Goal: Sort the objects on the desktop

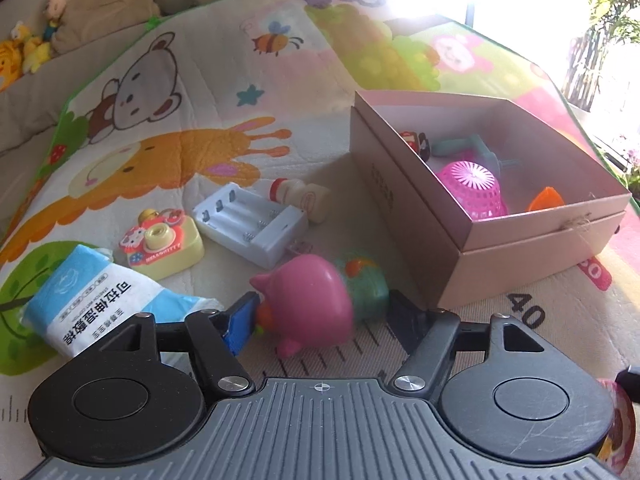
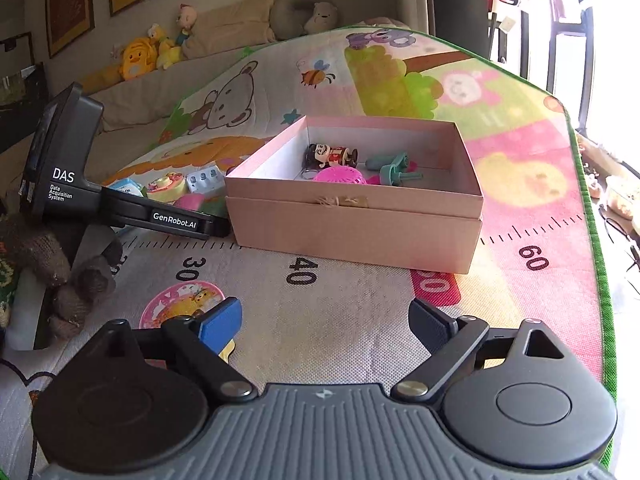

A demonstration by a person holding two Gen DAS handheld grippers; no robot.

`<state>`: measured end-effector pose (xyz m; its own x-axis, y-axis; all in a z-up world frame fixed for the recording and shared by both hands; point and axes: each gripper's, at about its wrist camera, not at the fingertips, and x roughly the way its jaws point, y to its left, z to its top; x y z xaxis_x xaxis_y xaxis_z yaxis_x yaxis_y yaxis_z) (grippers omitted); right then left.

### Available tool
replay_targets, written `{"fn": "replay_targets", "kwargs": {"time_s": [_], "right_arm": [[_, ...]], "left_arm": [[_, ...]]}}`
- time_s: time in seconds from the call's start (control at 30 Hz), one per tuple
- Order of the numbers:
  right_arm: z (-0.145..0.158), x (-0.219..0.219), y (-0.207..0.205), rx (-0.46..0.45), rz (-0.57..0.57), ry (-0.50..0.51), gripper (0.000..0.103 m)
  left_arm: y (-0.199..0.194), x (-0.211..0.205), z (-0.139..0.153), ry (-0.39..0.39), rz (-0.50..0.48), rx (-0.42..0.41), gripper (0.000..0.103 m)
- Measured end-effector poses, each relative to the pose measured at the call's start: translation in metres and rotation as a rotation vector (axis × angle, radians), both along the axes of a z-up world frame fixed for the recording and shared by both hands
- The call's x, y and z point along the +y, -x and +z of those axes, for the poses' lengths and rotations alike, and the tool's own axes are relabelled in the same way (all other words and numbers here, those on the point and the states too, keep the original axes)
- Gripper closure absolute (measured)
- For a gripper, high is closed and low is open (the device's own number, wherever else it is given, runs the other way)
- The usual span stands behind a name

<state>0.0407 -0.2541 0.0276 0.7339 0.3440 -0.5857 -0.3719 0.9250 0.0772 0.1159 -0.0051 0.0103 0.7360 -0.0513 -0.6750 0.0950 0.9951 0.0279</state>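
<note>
My left gripper [image 1: 326, 312] is shut on a pink and green toy [image 1: 316, 304], its fingers on either side of it just above the play mat. To its right stands the open pink box [image 1: 520, 236], which holds a pink basket [image 1: 476, 188], a teal toy [image 1: 472, 148], a figurine [image 1: 416, 142] and an orange piece [image 1: 546, 198]. On the mat lie a white battery charger [image 1: 252, 222], a small bottle [image 1: 302, 196], a Hello Kitty toy camera [image 1: 160, 240] and a wipes pack [image 1: 100, 300]. My right gripper [image 2: 326, 326] is open and empty in front of the box [image 2: 356, 228].
The left gripper's body [image 2: 120, 204] reaches in from the left in the right wrist view. A round pink toy plate [image 2: 180, 304] lies by my right gripper's left finger. Plush toys [image 2: 140, 56] and cushions line the sofa behind. The mat's green edge [image 2: 598, 280] runs on the right.
</note>
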Motion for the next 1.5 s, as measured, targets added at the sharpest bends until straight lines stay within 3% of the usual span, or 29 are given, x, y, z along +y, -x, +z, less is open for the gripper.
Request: {"fn": "replay_targets", "kwargs": {"time_s": [0.27,0.4,0.53,0.6,0.7,0.87,1.0,1.13,1.17,1.27,1.37,1.47,1.5], "right_arm": [[0.042,-0.034,-0.040,-0.078,-0.117,0.027,0.005],[0.038,-0.041,-0.088,0.008,-0.166,-0.042,0.002],[0.027,-0.022,-0.119,0.077,-0.138,-0.084,0.000],[0.026,-0.007,-0.122,0.057,-0.134,-0.052,0.000],[0.027,0.004,-0.125,0.078,-0.046,-0.092,0.000],[0.047,0.023,-0.084,-0.049,0.038,0.005,0.000],[0.053,0.035,-0.032,-0.045,0.227,0.047,0.000],[0.030,0.059,0.017,-0.048,0.354,0.167,0.000],[0.023,0.066,0.025,-0.065,0.366,0.203,0.000],[0.005,0.081,0.034,-0.084,0.373,0.276,0.011],[-0.003,0.084,0.020,-0.018,0.332,0.249,0.019],[-0.005,0.081,0.009,0.070,0.313,0.229,0.049],[-0.002,0.076,0.011,0.081,0.310,0.206,0.049]], "left_arm": [[0.078,0.012,0.001,-0.033,-0.179,-0.007,0.025],[0.095,0.026,0.001,-0.078,-0.117,-0.028,0.017],[0.096,0.042,0.002,-0.054,-0.068,-0.022,0.012],[0.099,0.045,0.004,-0.035,-0.080,-0.031,0.008],[0.100,0.044,0.006,-0.006,-0.123,-0.045,0.007],[0.087,0.038,0.003,-0.024,-0.118,-0.044,0.007],[0.076,0.033,-0.002,-0.027,-0.089,-0.029,0.007],[0.077,0.031,-0.002,-0.018,-0.089,-0.024,0.024],[0.079,0.030,-0.001,-0.019,-0.096,-0.025,0.024],[0.090,0.026,0.002,-0.031,-0.124,-0.028,0.024],[0.102,0.019,0.003,-0.060,-0.154,-0.027,0.025],[0.113,0.016,0.009,-0.080,-0.165,-0.034,0.026],[0.116,0.016,0.013,-0.084,-0.168,-0.046,0.026]]}}
